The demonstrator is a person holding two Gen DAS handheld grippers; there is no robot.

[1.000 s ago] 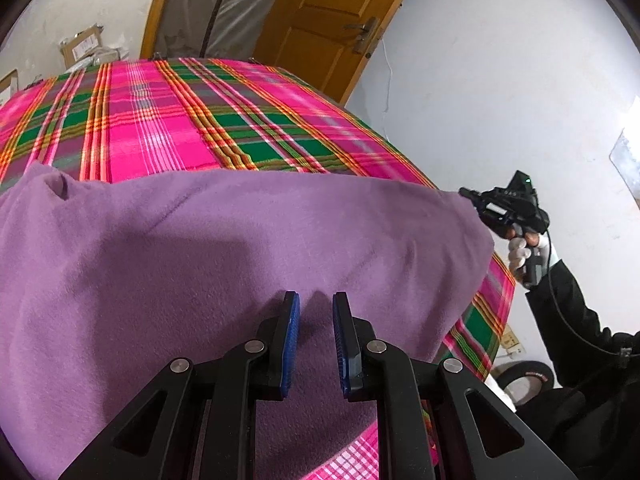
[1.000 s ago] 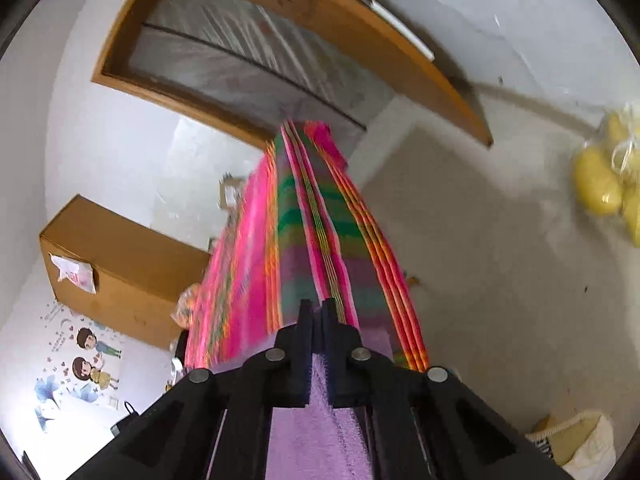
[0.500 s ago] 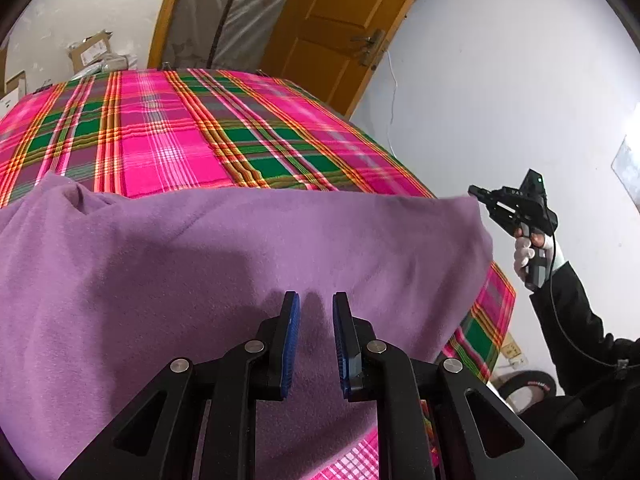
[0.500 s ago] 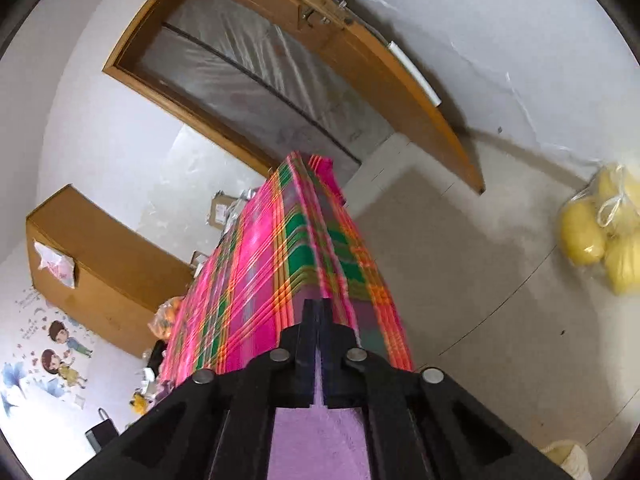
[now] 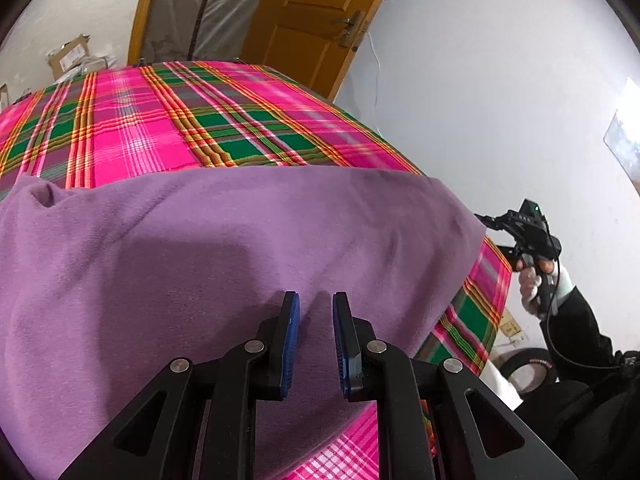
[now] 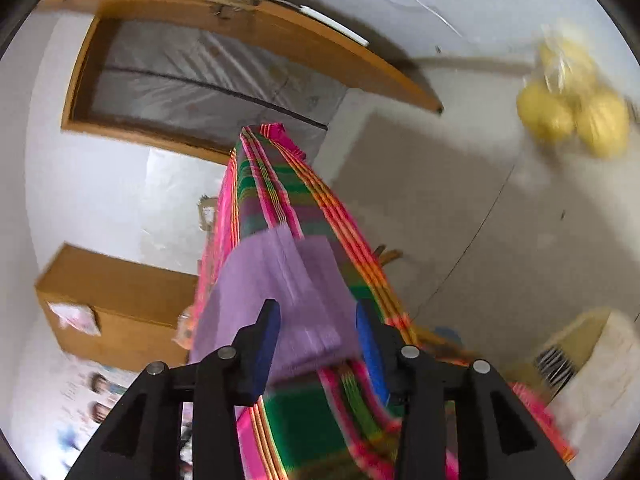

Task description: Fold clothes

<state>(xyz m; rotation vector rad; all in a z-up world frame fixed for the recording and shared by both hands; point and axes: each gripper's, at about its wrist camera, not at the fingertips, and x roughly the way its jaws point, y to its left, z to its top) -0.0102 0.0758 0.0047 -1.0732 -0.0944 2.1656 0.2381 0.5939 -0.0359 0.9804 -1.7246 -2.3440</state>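
A purple fleece garment (image 5: 224,264) lies spread over the near part of a table covered with a pink and green plaid cloth (image 5: 160,128). My left gripper (image 5: 316,308) hovers over the garment's near side, its blue pads a narrow gap apart with nothing pinched. A hand holds my right gripper (image 5: 496,236) just off the garment's right end. In the right wrist view the right gripper (image 6: 316,310) has its jaws opening. The garment's folded end (image 6: 280,280) lies between the pads, untouched by them.
A wooden door (image 5: 320,20) and a plastic-covered doorway (image 5: 208,4) stand behind the table, with cardboard boxes (image 5: 72,54) at the far left. A white wall (image 5: 500,100) is close on the right. A tape roll (image 5: 528,368) and a bag of yellow fruit (image 6: 572,116) lie on the floor.
The right gripper went from shut on the garment's end to open, and the fabric now rests on the table. The right hand sank slightly. The left gripper stayed put.
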